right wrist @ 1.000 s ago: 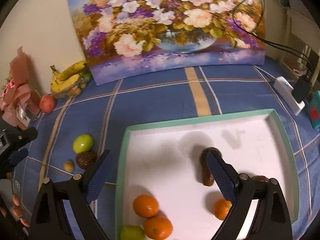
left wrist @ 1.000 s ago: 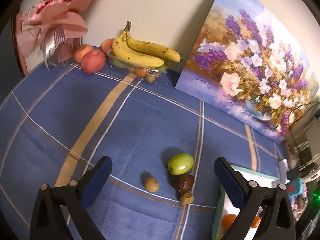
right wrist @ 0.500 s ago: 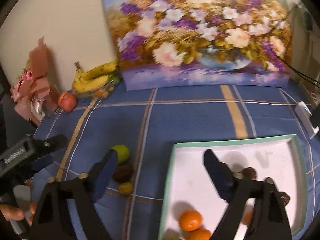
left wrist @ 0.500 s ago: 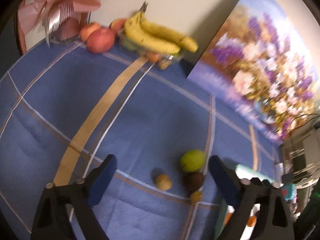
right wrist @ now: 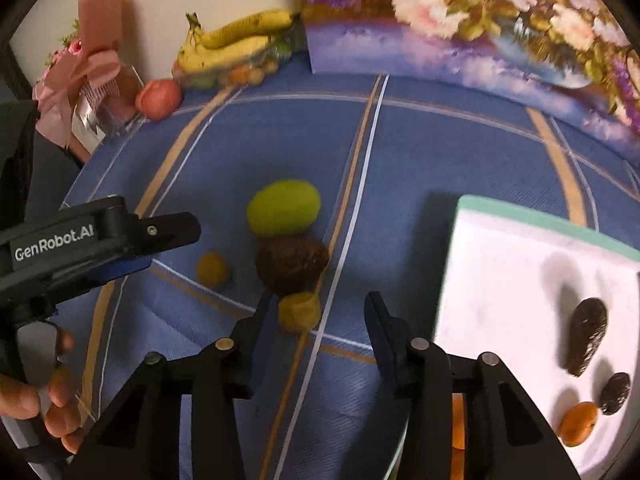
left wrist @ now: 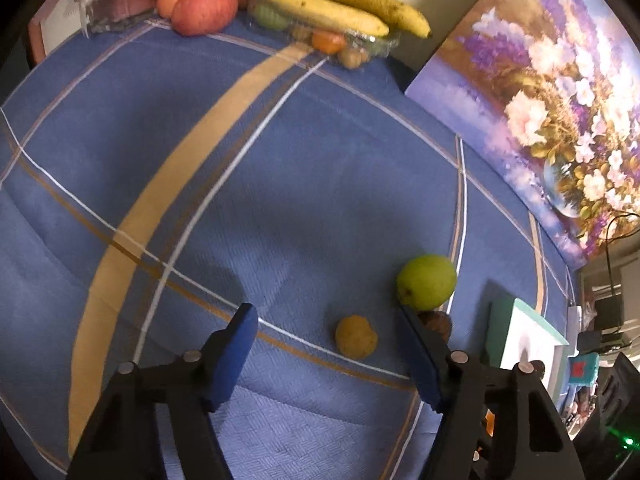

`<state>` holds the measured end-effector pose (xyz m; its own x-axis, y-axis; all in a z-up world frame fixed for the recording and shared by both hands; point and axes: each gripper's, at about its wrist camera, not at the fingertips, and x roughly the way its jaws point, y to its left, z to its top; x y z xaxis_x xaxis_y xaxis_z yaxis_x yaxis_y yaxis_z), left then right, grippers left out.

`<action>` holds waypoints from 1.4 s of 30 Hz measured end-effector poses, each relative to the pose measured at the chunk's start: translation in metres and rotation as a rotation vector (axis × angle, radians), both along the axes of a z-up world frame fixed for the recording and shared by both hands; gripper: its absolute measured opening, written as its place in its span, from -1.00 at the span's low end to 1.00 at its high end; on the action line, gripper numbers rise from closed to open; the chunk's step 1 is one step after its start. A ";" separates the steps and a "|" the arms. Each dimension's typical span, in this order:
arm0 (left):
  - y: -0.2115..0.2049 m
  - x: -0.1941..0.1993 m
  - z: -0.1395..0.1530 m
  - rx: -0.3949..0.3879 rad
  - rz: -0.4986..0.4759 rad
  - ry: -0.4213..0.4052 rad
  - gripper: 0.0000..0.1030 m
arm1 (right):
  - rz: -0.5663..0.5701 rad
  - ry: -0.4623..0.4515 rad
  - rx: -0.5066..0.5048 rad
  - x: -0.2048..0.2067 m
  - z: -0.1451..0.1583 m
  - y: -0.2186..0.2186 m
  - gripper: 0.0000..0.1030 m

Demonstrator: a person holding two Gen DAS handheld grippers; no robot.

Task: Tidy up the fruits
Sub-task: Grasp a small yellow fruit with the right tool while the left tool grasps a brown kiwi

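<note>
On the blue cloth lie a green fruit, a dark brown fruit touching it, a small yellow fruit in front, and another small yellow fruit to the left. My right gripper is open, low over the cloth, with the near yellow fruit between its fingers. My left gripper is open around the other small yellow fruit; it also shows in the right wrist view. The white tray with a green rim holds oranges and dark fruits.
Bananas on a clear plastic box, red apples and a pink bouquet stand at the back by the wall. A flower painting leans against the wall. Cables and devices lie beyond the tray.
Both grippers have moved down and toward the loose fruits. The right one swung left off the tray to the near yellow fruit; the left one closed in on the other small yellow fruit.
</note>
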<state>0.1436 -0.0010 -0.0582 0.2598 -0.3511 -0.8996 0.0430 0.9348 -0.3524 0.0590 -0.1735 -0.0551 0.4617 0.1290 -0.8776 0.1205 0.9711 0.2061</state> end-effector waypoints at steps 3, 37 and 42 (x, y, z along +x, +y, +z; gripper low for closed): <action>0.000 0.000 -0.005 -0.003 0.003 0.017 0.41 | 0.010 0.005 0.007 0.001 -0.003 0.003 -0.19; -0.017 -0.003 0.006 -0.059 -0.049 0.008 -0.48 | -0.033 -0.090 0.035 -0.021 0.032 -0.014 -0.52; -0.011 -0.007 0.031 -0.082 -0.045 -0.052 -0.48 | -0.082 -0.129 0.013 -0.033 0.054 -0.023 -0.52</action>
<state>0.1369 -0.0124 -0.0274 0.2877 -0.4355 -0.8530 0.1043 0.8996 -0.4242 0.0262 -0.1967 -0.0007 0.5803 0.0971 -0.8086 0.1706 0.9564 0.2372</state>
